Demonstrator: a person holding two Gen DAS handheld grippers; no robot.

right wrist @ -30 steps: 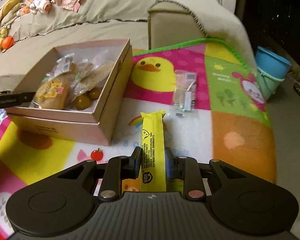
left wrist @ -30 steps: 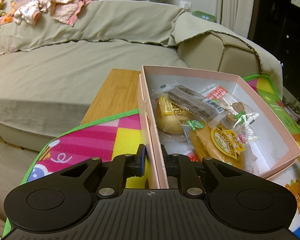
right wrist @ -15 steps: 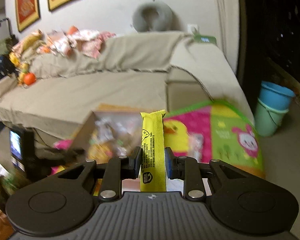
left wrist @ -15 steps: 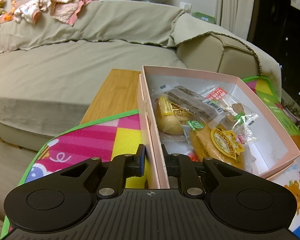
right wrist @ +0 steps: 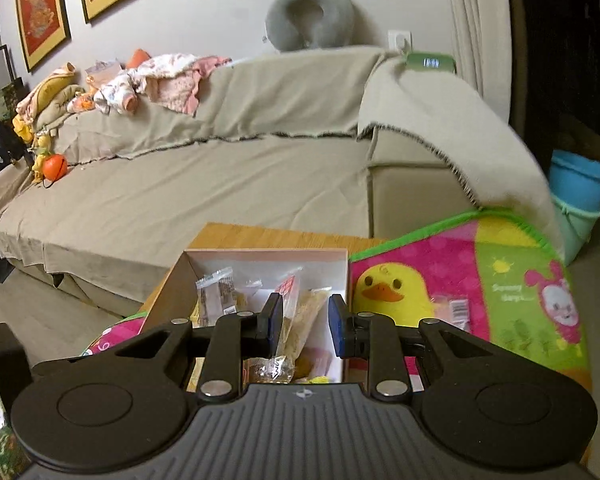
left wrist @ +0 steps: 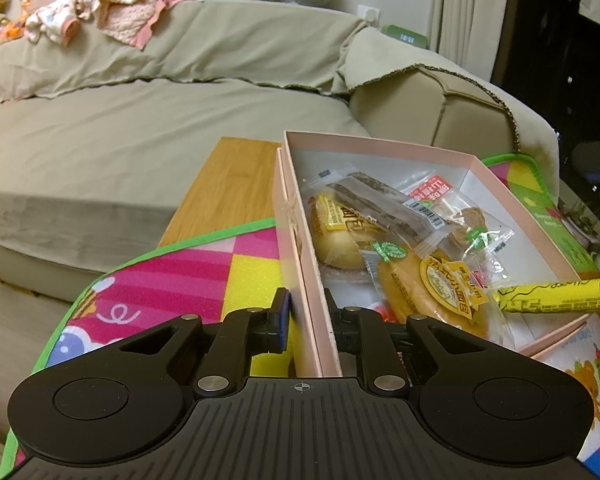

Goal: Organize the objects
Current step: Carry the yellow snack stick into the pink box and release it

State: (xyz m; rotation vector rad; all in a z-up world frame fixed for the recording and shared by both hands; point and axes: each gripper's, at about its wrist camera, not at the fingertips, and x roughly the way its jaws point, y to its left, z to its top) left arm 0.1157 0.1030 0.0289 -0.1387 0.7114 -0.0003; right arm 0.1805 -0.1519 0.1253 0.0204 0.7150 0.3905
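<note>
The left gripper (left wrist: 305,312) was clenched on the near side wall of the pink cardboard box (left wrist: 380,150), one jaw outside against the colourful play mat (left wrist: 188,276) and the other inside, just beside the wrapped round cakes (left wrist: 432,292) that filled the middle of the box. The right gripper (right wrist: 303,326) hovered over the same box (right wrist: 260,254) with its jaws released and nothing between them; directly beyond and below the gap lay clear snack packets (right wrist: 220,288). The yellow stick sachet (left wrist: 556,300), seen from the left wrist camera, lay across the box's right-hand edge, well to the right of the left jaws, its tip reaching in over the cakes and its tail apparently hanging outside. The step appeared to be the drop of that sachet into the box, and done well it would call for the left jaws to keep the thin wall pinned without crushing it, so the box would not skate on the soft mat, while the right gripper nudged the sachet's outer end inward until it sat wholly below the rim. One more clear packet (right wrist: 450,308) rested on the mat to the right of the right jaws, beside the printed duck (right wrist: 388,292), and looked like the next item to collect. A sofa (right wrist: 220,184) stood beyond both grippers.
</note>
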